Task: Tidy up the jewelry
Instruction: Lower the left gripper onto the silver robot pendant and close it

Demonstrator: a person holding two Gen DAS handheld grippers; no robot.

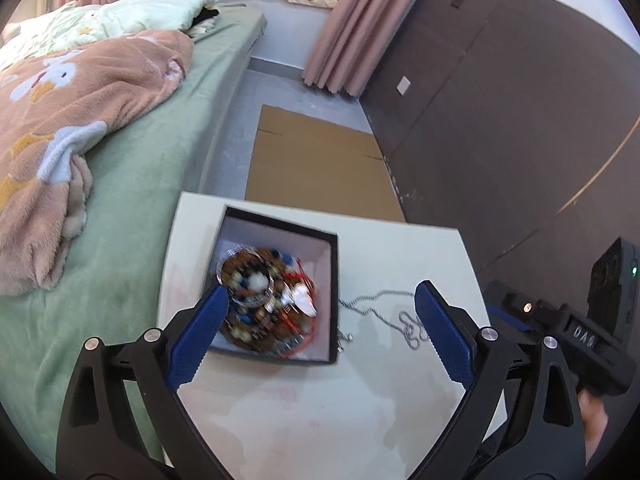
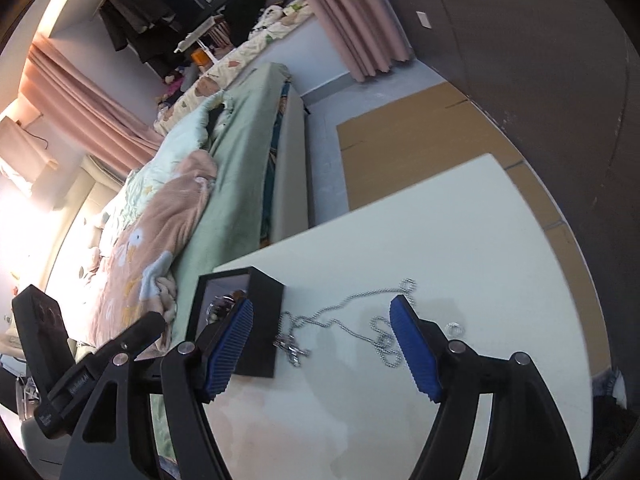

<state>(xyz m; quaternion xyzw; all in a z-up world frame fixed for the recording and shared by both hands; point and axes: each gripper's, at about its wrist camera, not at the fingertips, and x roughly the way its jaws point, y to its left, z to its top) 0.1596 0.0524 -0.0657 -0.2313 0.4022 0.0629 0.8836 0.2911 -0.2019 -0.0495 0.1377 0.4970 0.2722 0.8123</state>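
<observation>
Both claws gape empty over the white tabletop: left claw above the bead-filled black box, right claw above a silver chain.

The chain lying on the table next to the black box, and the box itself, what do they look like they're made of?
The chain looks like silver-toned metal: fine links glinting against the white table, with a small shiny pendant at one end. Whether it is silver, steel or plated cannot be told. The black box looks like rigid cardboard with a matte finish: thin straight walls, sharp corners and a pale lining inside.
</observation>
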